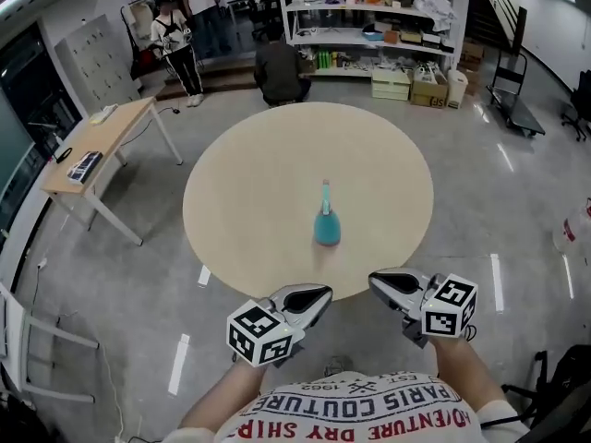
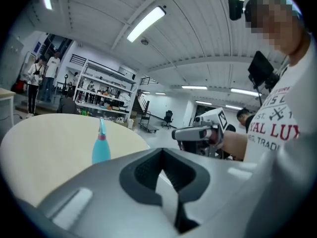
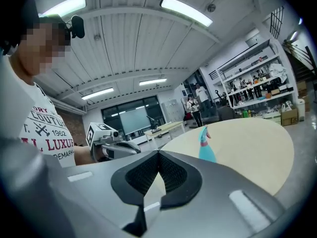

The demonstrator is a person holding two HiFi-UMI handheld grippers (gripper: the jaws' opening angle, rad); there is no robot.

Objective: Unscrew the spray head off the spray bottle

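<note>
A teal spray bottle (image 1: 327,221) with a pale blue spray head stands upright near the middle of the round beige table (image 1: 259,164). It also shows as the spray bottle (image 2: 101,144) in the left gripper view and the spray bottle (image 3: 206,147) in the right gripper view. My left gripper (image 1: 317,295) and right gripper (image 1: 377,282) hover at the table's near edge, short of the bottle. Both are shut with nothing between the jaws. The tips point toward each other.
A wooden desk (image 1: 97,141) stands to the left of the table. Shelving (image 1: 369,17) with boxes lines the back wall, and people (image 1: 185,35) stand or crouch near it. A folded cart (image 1: 512,90) is at the right.
</note>
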